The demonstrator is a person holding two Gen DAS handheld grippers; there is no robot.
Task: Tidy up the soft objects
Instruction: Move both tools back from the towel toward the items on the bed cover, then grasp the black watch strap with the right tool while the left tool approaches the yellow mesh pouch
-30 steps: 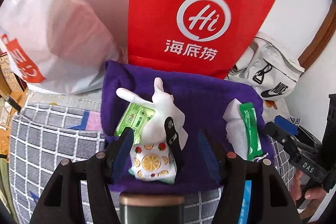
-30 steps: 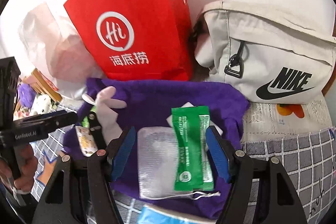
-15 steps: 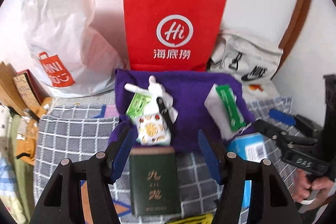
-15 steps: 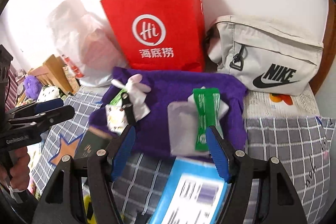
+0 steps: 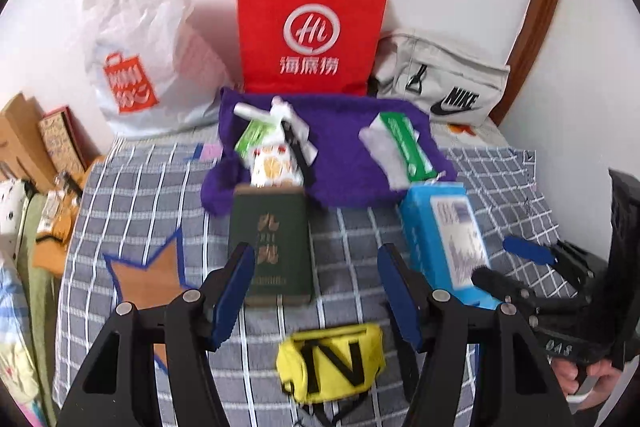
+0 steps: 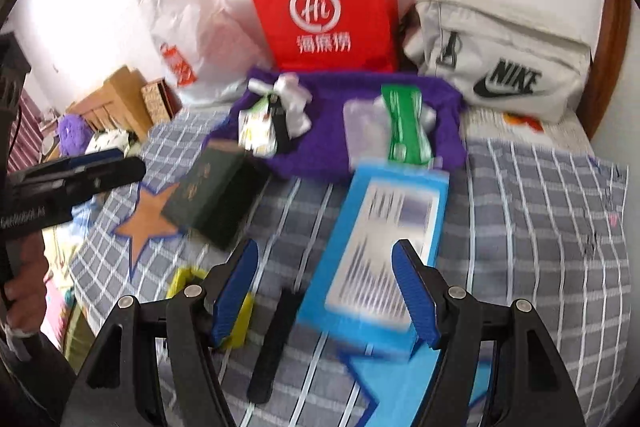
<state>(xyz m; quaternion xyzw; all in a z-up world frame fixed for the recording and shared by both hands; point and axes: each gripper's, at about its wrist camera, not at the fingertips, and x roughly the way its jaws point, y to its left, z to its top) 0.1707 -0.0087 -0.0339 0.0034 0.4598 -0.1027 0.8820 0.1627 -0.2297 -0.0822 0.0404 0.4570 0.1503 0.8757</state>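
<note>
Both my grippers, left [image 5: 316,291] and right [image 6: 324,291], hang with jaws apart, holding nothing. Nearest on the checked bedspread [image 5: 132,195] lies one yellow pouch [image 5: 332,363]; beyond, one green box [image 5: 274,247] and one blue box [image 6: 380,251]. At the far edge, one purple cloth [image 5: 348,155] gathers two small piles, likely sorted already.

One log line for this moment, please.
left hand-held gripper: open, empty | right hand-held gripper: open, empty | purple cloth: holds small packets
</note>
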